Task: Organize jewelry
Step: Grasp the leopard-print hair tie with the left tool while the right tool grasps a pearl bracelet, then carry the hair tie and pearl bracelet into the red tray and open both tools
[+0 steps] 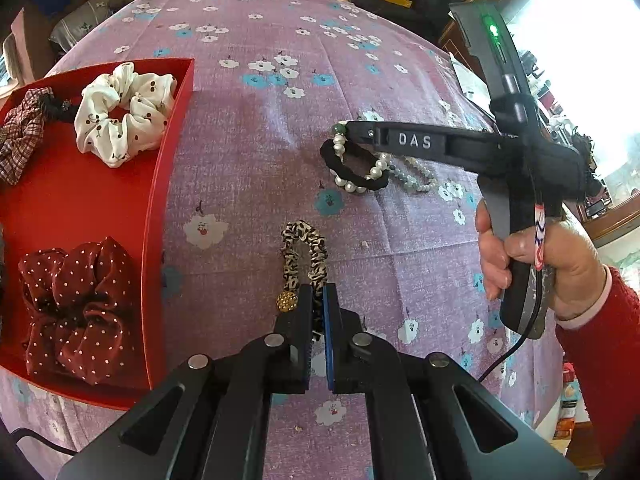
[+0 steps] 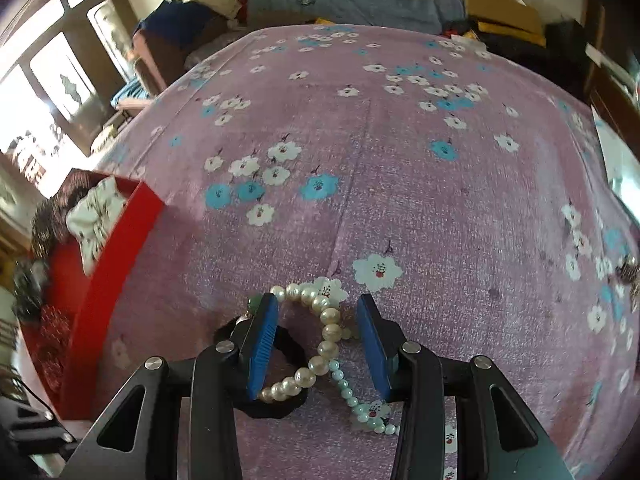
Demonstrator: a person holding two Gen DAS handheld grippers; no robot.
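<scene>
My left gripper (image 1: 318, 292) is shut on a leopard-print hair tie (image 1: 305, 252) with a gold ball, which lies on the purple floral cloth. A red tray (image 1: 168, 168) on the left holds a white scrunchie (image 1: 124, 116), a plaid scrunchie (image 1: 20, 136) and a red polka-dot scrunchie (image 1: 76, 312). My right gripper (image 2: 316, 312) is open, its fingers on either side of a pearl bracelet (image 2: 320, 344) that lies with a black hair tie (image 2: 288, 360) and a pale green bead bracelet (image 2: 356, 400). The right gripper also shows in the left wrist view (image 1: 340, 130), over the pearls (image 1: 356, 184).
The purple floral cloth (image 2: 400, 160) covers the table. The red tray (image 2: 104, 280) stands at the left in the right wrist view. Boxes, bedding and furniture crowd the far edge. A window is off to the side.
</scene>
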